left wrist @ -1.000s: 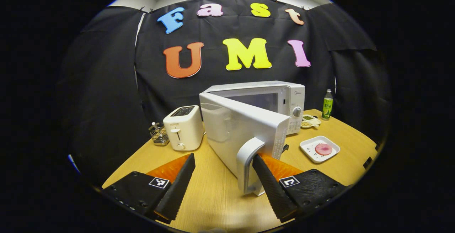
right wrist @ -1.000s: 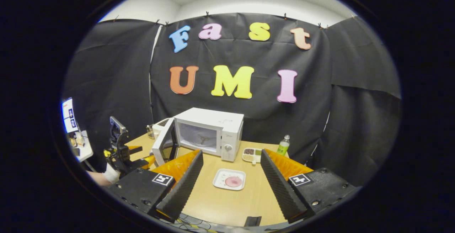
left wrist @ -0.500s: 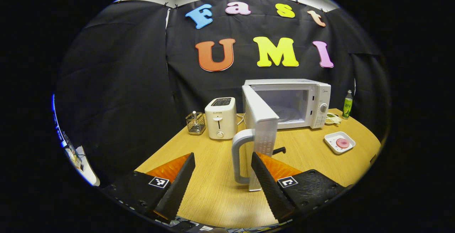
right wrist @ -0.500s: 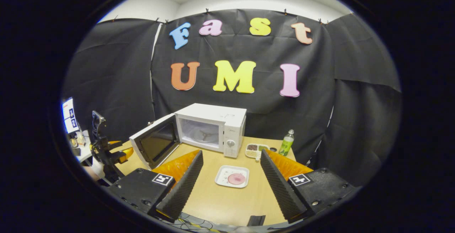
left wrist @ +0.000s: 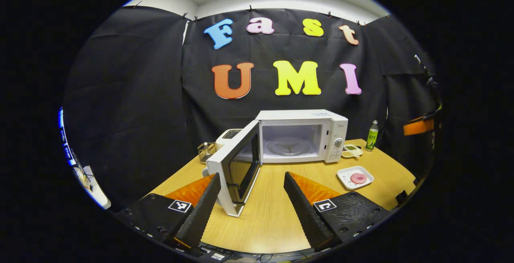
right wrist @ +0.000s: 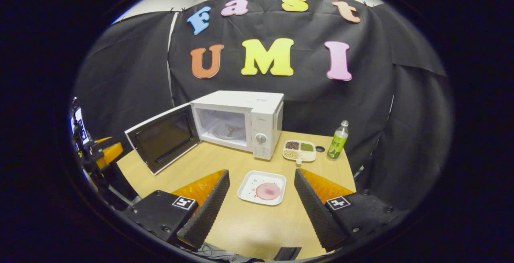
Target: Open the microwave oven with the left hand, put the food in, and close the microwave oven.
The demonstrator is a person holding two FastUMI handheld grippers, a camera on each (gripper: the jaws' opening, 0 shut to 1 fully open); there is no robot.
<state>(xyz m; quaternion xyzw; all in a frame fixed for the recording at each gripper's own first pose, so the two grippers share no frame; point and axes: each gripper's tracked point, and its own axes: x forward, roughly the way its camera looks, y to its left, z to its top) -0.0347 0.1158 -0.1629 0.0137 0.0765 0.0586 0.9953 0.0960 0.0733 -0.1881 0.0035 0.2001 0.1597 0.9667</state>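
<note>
My left claw [left wrist: 252, 206] and right claw [right wrist: 261, 204] gape empty before one microwave [right wrist: 241, 122], door [right wrist: 162, 137] open; one plate [right wrist: 249, 186], one bottle [right wrist: 337, 140] nearby.

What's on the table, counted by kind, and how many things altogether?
Appliances: 2, microwave and toaster.
Dishes: 2, plate with the pink food, and a divided tray.
Bottles: 1, green bottle.
Wire racks: 1, rack.
Total: 6.
</note>
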